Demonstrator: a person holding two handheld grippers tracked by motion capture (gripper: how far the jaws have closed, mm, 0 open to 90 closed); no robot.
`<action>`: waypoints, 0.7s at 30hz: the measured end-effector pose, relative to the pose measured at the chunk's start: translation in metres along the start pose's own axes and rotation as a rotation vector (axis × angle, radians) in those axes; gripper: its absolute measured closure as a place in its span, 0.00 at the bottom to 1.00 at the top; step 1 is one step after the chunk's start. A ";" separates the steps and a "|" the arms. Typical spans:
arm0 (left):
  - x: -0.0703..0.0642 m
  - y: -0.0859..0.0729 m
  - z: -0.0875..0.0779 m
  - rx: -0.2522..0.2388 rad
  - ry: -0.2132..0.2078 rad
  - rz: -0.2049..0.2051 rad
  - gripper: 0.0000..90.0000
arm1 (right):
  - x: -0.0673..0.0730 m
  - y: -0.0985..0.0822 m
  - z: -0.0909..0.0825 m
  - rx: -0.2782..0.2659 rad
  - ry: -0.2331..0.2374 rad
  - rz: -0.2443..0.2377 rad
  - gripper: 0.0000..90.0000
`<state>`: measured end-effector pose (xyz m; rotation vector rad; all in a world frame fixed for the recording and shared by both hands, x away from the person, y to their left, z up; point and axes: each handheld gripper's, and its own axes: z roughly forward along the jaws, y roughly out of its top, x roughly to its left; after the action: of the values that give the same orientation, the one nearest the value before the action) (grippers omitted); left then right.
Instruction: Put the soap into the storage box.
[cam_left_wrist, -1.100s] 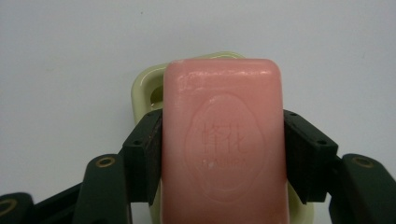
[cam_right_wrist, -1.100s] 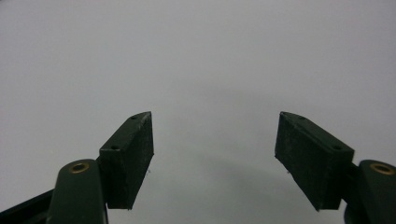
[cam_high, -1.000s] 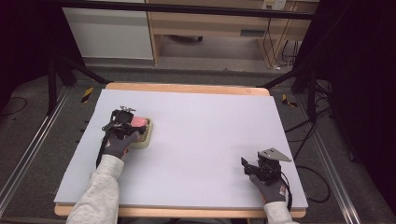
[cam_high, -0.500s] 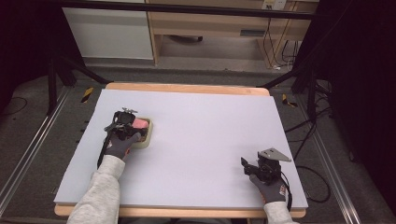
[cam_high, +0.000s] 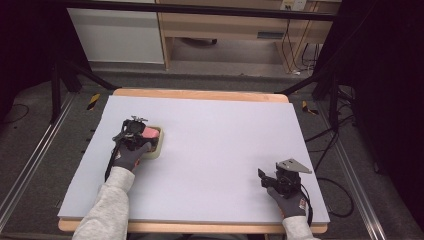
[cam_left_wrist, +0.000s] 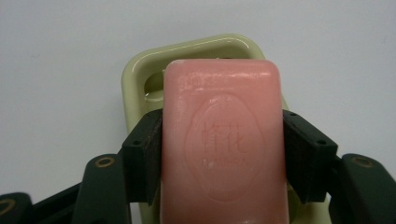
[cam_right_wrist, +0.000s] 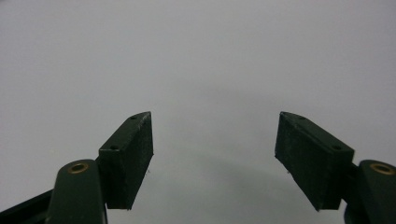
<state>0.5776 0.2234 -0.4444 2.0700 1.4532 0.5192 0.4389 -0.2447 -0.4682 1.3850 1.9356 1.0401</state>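
A pink soap bar (cam_left_wrist: 223, 140) with an embossed oval sits between the pads of my left gripper (cam_left_wrist: 223, 151), which is shut on its two long sides. Under the bar lies a pale green soap dish (cam_left_wrist: 140, 74); I cannot tell whether the bar rests in it or hangs just above. In the high view the left gripper (cam_high: 134, 134) holds the pink soap bar (cam_high: 151, 133) over the soap dish (cam_high: 156, 150) at the table's left. My right gripper (cam_high: 272, 179) rests near the front right of the table, open, and the right gripper (cam_right_wrist: 214, 156) has nothing between its fingers.
The white table top (cam_high: 220, 135) has a wooden edge at the back and front. Metal rails run along both sides on the floor. A cabinet and shelving stand beyond the far edge, with black stand legs at both rear corners.
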 end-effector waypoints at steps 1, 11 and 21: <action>0.000 0.000 0.000 0.001 -0.001 0.000 0.41 | 0.000 0.000 0.000 0.000 0.001 -0.001 0.31; 0.001 0.001 -0.006 -0.041 0.000 -0.005 0.41 | 0.000 0.000 0.000 0.000 0.000 -0.002 0.31; 0.006 0.000 -0.031 -0.150 -0.018 -0.013 0.37 | 0.000 0.000 -0.002 -0.010 -0.002 0.003 0.30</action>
<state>0.5612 0.2352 -0.4206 1.9418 1.3734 0.5851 0.4369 -0.2453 -0.4674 1.3829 1.9247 1.0476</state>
